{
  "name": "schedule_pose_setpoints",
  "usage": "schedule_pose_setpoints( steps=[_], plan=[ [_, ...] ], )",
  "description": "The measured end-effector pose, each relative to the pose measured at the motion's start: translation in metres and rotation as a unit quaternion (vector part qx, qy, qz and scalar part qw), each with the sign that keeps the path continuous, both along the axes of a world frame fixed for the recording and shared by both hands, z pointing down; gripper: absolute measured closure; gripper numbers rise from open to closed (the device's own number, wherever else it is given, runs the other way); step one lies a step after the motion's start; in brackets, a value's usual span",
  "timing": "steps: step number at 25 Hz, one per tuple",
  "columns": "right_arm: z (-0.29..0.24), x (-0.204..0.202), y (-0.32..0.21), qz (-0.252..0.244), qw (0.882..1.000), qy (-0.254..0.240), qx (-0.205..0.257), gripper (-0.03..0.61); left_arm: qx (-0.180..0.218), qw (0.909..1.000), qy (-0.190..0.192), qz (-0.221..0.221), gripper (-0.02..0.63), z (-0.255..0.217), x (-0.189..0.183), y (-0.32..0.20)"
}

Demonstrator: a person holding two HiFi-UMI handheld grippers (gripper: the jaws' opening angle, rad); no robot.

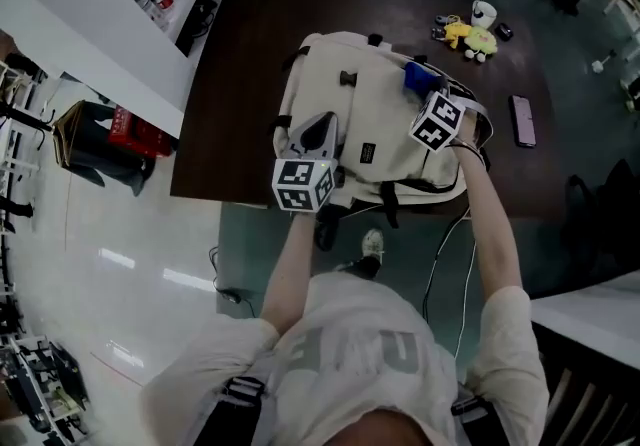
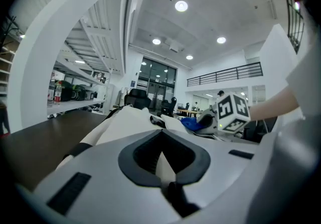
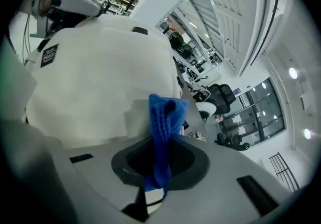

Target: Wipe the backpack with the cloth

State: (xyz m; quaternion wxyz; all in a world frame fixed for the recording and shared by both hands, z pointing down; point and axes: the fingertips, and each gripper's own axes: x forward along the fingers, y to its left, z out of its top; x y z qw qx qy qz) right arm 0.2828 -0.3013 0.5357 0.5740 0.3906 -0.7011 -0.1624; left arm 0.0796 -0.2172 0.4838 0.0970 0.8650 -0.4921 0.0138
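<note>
Head view: cream backpack (image 1: 370,149) lies flat in the middle of the dark brown table (image 1: 240,84), its near edge at the table edge closest to us. Left gripper (image 1: 320,126) sits at the pack's 8 o'clock, over its left side, marker cube toward us. In the left gripper view its jaws are together; a thin cream sliver shows in the opening, and we can't tell whether any pack fabric is nipped there. Right gripper (image 1: 430,94) is at the pack's 2 o'clock, angled down onto the top panel. In the right gripper view its jaws are clamped on the blue cloth (image 1: 420,77): a bunched fold sticks up out of the jaws and a short end hangs below them. The cloth is against or just above the cream fabric; we can't settle contact. The small black label (image 1: 367,152) sits near the pack's centre, between the two grippers, and a black buckle (image 1: 347,79) is at the pack's 11 o'clock. Off the pack, a dark phone (image 1: 523,121) lies on the table at 3 o'clock, well apart. A yellow toy (image 1: 470,37) is at 1 o'clock with a white cup (image 1: 484,12) just beyond it.
</note>
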Motion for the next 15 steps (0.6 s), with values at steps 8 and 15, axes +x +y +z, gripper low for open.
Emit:
schedule_pose_setpoints(
  steps=[8, 15],
  plan=[
    [0.017, -0.024, 0.066, -0.037, 0.998, 0.04, -0.02, 0.537, 0.041, 0.9947, 0.061, 0.071, 0.611, -0.063, 0.046, 0.016],
    [0.032, -0.043, 0.121, -0.01, 1.0, 0.013, -0.022, 0.537, 0.027, 0.989, 0.063, 0.131, 0.611, -0.051, 0.08, 0.042]
  ],
)
